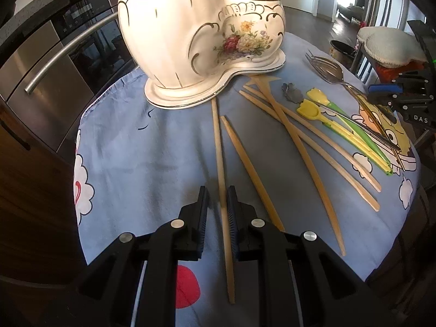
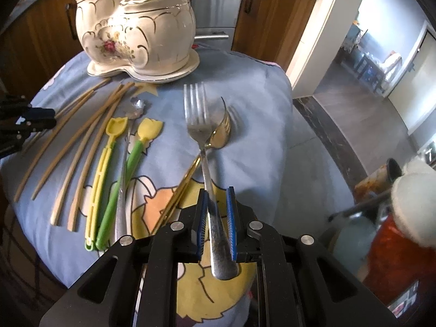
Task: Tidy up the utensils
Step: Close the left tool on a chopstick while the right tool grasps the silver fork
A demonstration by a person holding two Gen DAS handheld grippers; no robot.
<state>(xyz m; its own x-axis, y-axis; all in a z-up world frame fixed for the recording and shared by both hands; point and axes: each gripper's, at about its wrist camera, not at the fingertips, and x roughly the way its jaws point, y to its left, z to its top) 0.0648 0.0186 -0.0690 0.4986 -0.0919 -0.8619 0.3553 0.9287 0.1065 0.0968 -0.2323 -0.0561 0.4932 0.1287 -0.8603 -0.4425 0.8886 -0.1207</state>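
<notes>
Both sets of fingers are closed on something. Left gripper (image 1: 218, 204) has its jaws nearly together around a wooden chopstick (image 1: 221, 179), clamped near its lower end, while the stick's far tip reaches to the foot of the ceramic holder (image 1: 190, 43). Right gripper (image 2: 216, 209) pinches the handle of a steel fork (image 2: 203, 136), whose tines appear lifted clear of the cloth (image 2: 259, 125).

Loose pieces lie between the two grippers on the cloth: more chopsticks (image 1: 299, 147), two yellow spoons (image 2: 115, 128) on green and yellow handles, a small metal spoon (image 2: 136, 109), and a gold utensil (image 2: 220, 130) under the fork. In the left wrist view the holder stands at the cloth's far edge, toward its left corner.

To do this step well, I judge each piece should be raised until its lower end clears the holder's rim, tipped toward upright, then let go only once it is inside a compartment. Long chopsticks probably suit the taller pot; the fork suits the shorter one. The chopstick is held near one end, so it may swing; a slow lift helps.

Only the letters "DAS" (image 1: 420, 118) can be read, on the other gripper's body in the left wrist view.
</notes>
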